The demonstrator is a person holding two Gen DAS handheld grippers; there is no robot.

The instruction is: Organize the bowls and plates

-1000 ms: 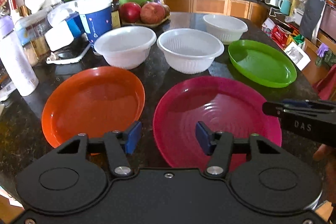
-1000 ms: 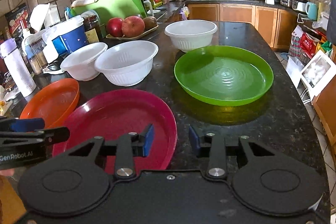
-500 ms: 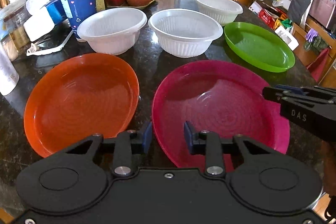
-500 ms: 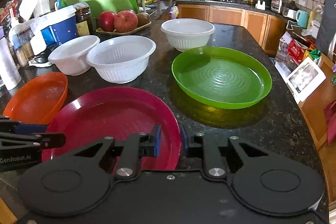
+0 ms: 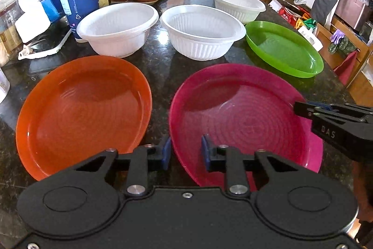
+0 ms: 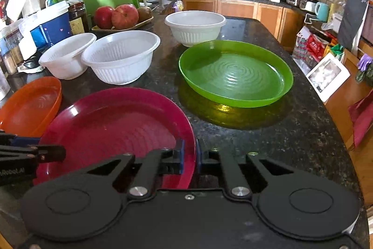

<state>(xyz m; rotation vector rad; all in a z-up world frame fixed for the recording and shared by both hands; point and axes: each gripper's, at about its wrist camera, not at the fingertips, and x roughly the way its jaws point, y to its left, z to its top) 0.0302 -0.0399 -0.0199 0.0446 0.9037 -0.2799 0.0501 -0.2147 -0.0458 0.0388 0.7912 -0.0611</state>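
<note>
Right gripper [image 6: 189, 155] clamped on magenta plate [image 6: 112, 123] rim; left gripper [image 5: 186, 152] closing astride near rim, not yet pinching; lift level.

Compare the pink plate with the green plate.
The pink plate lies at the near edge of the counter, while the green plate lies farther back, beside a white bowl. The right tool pinches the pink plate's rim; nothing touches the green plate. Both are round, ridged and empty.
</note>
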